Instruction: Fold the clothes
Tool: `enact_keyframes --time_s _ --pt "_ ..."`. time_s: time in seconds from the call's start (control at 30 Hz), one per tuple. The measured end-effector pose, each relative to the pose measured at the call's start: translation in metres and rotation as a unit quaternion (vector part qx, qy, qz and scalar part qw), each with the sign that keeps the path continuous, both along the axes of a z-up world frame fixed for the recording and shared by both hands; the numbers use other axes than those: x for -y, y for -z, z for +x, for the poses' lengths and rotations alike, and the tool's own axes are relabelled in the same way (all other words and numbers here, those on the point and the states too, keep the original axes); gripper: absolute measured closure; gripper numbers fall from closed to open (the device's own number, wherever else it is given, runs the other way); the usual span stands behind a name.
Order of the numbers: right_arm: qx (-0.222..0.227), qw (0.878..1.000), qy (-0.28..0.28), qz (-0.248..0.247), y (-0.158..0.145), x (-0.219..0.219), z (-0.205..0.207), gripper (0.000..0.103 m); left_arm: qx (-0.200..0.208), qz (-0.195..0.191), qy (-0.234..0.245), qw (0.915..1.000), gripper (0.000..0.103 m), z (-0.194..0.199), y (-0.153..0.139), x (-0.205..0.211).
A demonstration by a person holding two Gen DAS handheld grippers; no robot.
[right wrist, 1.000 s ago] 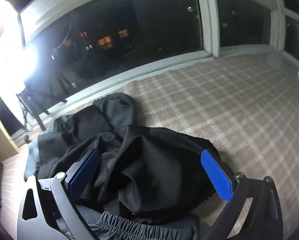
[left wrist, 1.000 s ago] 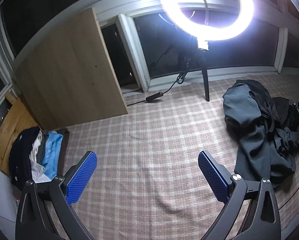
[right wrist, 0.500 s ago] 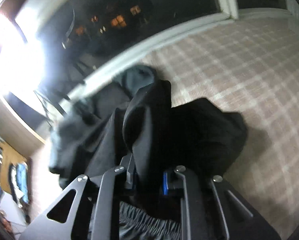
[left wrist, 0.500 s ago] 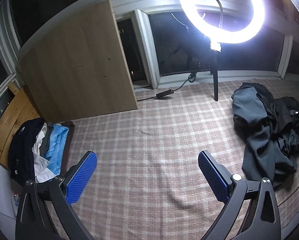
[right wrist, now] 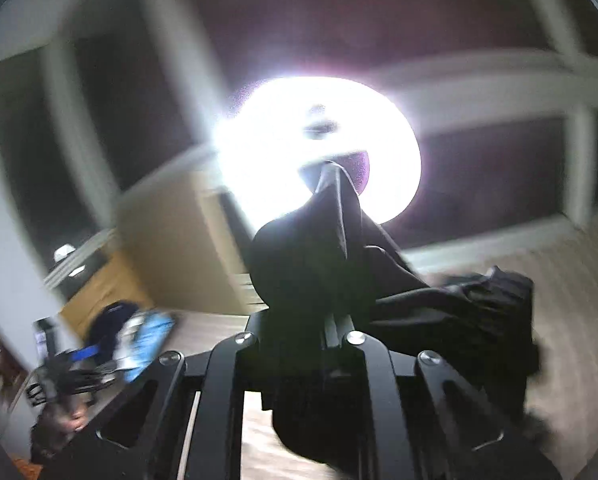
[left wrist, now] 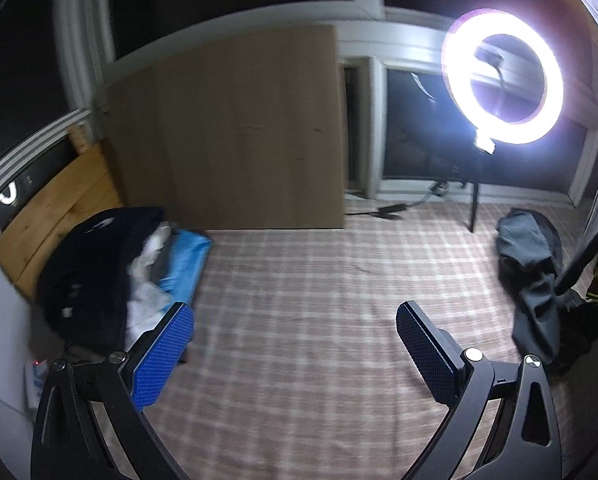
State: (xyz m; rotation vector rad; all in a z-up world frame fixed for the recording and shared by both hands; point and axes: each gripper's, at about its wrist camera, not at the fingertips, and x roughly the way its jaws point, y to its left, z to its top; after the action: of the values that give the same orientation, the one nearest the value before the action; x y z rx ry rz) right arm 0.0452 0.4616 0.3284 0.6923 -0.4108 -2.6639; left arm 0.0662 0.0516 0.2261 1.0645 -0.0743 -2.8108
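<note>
A: How do the tongs stand?

B: The right gripper has just closed, and its jaws pinch a black fabric garment, which bunches above them and trails toward 3 o'clock. The left gripper gapes wide with nothing between its blue textured pads.

A: And the other clothes?

B: A dark grey heap of clothing lies on the pink checked cloth surface at 3 o'clock in the left view. A pile of black, white and blue garments sits at 9 o'clock. The glowing white ring light stands at 1 o'clock.
</note>
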Motion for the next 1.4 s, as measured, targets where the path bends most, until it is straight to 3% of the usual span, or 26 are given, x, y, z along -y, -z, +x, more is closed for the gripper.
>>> enact_keyframes --time_s 0.03,0.1,0.13,0.2,0.37,0.5,0.6,0.7,0.77,0.9,1.0,1.03,1.07,1.1,1.2,1.27,1.4 --pt "0.023 0.998 -0.051 0.001 0.006 0.034 -0.012 0.087 -0.003 0.001 -0.008 1.0 0.001 0.006 -0.002 0.012" --pt "0.07 0.988 -0.14 0.012 0.021 0.097 -0.034 0.06 0.0 0.003 -0.019 0.9998 0.001 0.015 0.0 0.028" --pt "0.102 0.982 -0.152 0.042 0.035 0.123 -0.042 0.057 0.006 0.002 -0.022 0.9997 0.001 0.018 0.002 0.035" --pt "0.136 0.977 -0.134 0.092 0.065 0.15 -0.046 0.057 0.02 -0.002 -0.023 0.9995 0.001 0.023 0.01 0.045" --pt "0.191 0.976 -0.043 0.093 0.142 0.117 -0.037 0.041 0.067 0.001 0.004 0.9978 0.001 0.022 0.044 0.042" --pt "0.268 0.959 0.022 0.089 0.208 0.085 -0.026 0.041 0.114 0.027 0.07 0.9906 0.001 0.005 0.083 0.003" --pt "0.309 0.949 0.023 0.056 0.245 0.083 -0.02 0.041 0.152 0.044 0.131 0.9786 0.001 -0.013 0.114 -0.038" --pt "0.301 0.952 0.011 0.046 0.254 0.099 -0.025 0.041 0.166 0.023 0.19 0.9674 0.001 -0.023 0.134 -0.081" --pt "0.287 0.957 -0.004 0.042 0.255 0.107 -0.026 0.041 0.176 -0.023 0.21 0.9614 0.001 -0.023 0.147 -0.105" --pt "0.286 0.956 -0.046 0.045 0.262 0.132 -0.033 0.041 0.203 -0.045 0.213 0.9548 0.001 -0.013 0.171 -0.107" --pt "0.314 0.947 -0.054 0.048 0.277 0.142 -0.031 0.042 0.231 -0.046 0.203 0.9505 0.001 -0.008 0.194 -0.103" --pt "0.322 0.944 -0.053 0.046 0.282 0.144 -0.033 0.044 0.236 -0.049 0.196 0.9505 0.001 -0.009 0.2 -0.102" --pt "0.328 0.942 -0.054 0.039 0.286 0.145 -0.033 0.054 0.237 -0.049 0.192 0.9509 0.002 -0.01 0.204 -0.101" --pt "0.33 0.942 -0.055 0.035 0.288 0.147 -0.033 0.074 0.238 -0.049 0.189 0.9513 0.004 -0.012 0.208 -0.1" --pt "0.322 0.944 -0.064 0.038 0.281 0.152 -0.032 0.095 0.241 -0.022 0.189 0.9518 0.037 -0.018 0.212 -0.091" --pt "0.304 0.949 -0.066 0.042 0.267 0.153 -0.028 0.096 0.241 0.004 0.188 0.9522 0.077 -0.021 0.207 -0.079" --pt "0.262 0.963 -0.058 0.033 0.224 0.137 -0.009 0.097 0.224 0.038 0.171 0.9588 0.082 -0.017 0.175 -0.044"
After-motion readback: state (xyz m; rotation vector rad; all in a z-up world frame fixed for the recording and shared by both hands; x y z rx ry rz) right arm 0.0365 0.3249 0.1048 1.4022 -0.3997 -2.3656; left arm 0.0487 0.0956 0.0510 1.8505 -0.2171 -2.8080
